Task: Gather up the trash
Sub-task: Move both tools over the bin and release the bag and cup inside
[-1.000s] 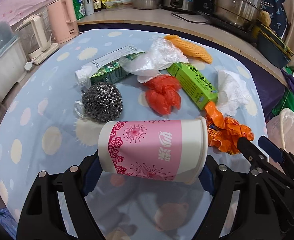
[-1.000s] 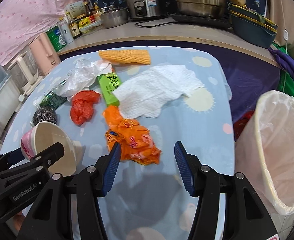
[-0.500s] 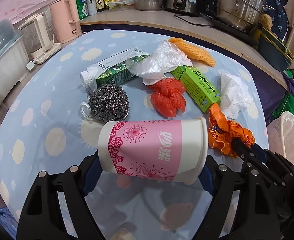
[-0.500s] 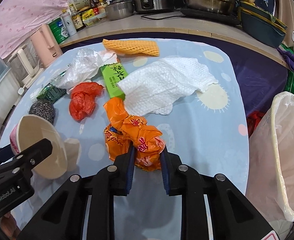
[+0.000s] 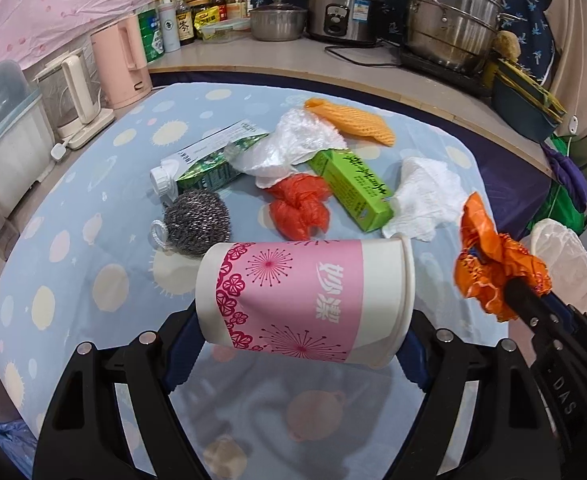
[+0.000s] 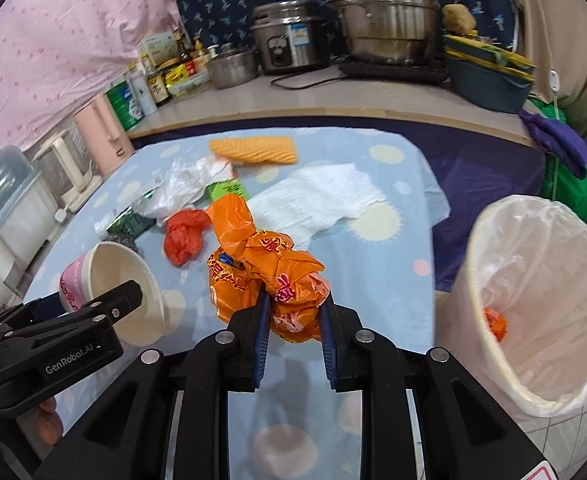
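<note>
My left gripper point(image 5: 301, 320) is shut on a pink-and-white paper cup point(image 5: 305, 292), held sideways above the table; the same cup point(image 6: 113, 280) shows at the left of the right wrist view. My right gripper point(image 6: 293, 316) is shut on a crumpled orange plastic bag point(image 6: 261, 268), lifted off the blue tablecloth point(image 6: 389, 248). That orange bag point(image 5: 493, 268) hangs at the right in the left wrist view. A white lined trash bin point(image 6: 541, 292) stands right of the table with an orange scrap point(image 6: 495, 322) inside.
On the table lie a steel scourer point(image 5: 197, 220), a milk carton point(image 5: 209, 164), a clear plastic bag point(image 5: 289, 148), a red bag point(image 5: 299, 204), a green box point(image 5: 349, 188), a paper towel point(image 5: 425, 196) and orange foam netting point(image 5: 353, 124). Kettles point(image 5: 121, 64) and pots point(image 5: 449, 20) line the counter.
My right gripper shut on the orange bag and lifted it off the table, moving toward the bin. The left gripper rose slightly, still gripping the cup.
</note>
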The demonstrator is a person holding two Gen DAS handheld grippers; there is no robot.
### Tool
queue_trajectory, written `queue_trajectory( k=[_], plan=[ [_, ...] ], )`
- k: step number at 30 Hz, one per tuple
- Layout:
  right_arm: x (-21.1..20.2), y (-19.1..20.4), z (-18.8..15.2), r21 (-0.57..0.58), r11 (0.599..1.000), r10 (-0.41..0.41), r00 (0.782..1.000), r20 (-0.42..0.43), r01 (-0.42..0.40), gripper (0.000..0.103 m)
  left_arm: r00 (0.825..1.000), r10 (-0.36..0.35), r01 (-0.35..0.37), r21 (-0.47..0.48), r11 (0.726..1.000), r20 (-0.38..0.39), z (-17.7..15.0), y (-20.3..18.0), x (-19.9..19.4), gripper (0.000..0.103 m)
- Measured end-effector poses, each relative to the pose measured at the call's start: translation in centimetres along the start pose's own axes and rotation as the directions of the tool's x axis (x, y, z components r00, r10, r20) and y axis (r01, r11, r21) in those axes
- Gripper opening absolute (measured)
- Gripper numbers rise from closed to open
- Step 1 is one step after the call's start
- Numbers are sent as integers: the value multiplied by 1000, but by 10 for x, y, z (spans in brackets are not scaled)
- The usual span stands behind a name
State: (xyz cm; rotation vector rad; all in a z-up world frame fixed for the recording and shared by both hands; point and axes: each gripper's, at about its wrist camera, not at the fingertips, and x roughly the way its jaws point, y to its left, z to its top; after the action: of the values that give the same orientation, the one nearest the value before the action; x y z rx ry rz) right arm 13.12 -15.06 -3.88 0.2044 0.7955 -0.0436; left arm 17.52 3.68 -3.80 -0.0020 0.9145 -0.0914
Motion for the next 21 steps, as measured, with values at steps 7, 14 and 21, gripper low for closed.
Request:
queue_trajectory(
  k=[7, 14, 21],
  plan=[
    [-22, -45, -5, 74, 995, -73, 997, 27, 71, 21, 999, -32, 31, 54, 998, 21, -3, -32, -14, 77],
    [-40, -94, -13, 161, 977, -146, 989, 38, 138, 21, 996, -78, 73, 125, 989, 37, -8, -74, -27, 77],
    [-56, -137, -21, 234, 952, -214, 976, 41, 199, 22, 989, -141, 129, 198, 972, 50, -13, -121, -42, 77]
  ],
)
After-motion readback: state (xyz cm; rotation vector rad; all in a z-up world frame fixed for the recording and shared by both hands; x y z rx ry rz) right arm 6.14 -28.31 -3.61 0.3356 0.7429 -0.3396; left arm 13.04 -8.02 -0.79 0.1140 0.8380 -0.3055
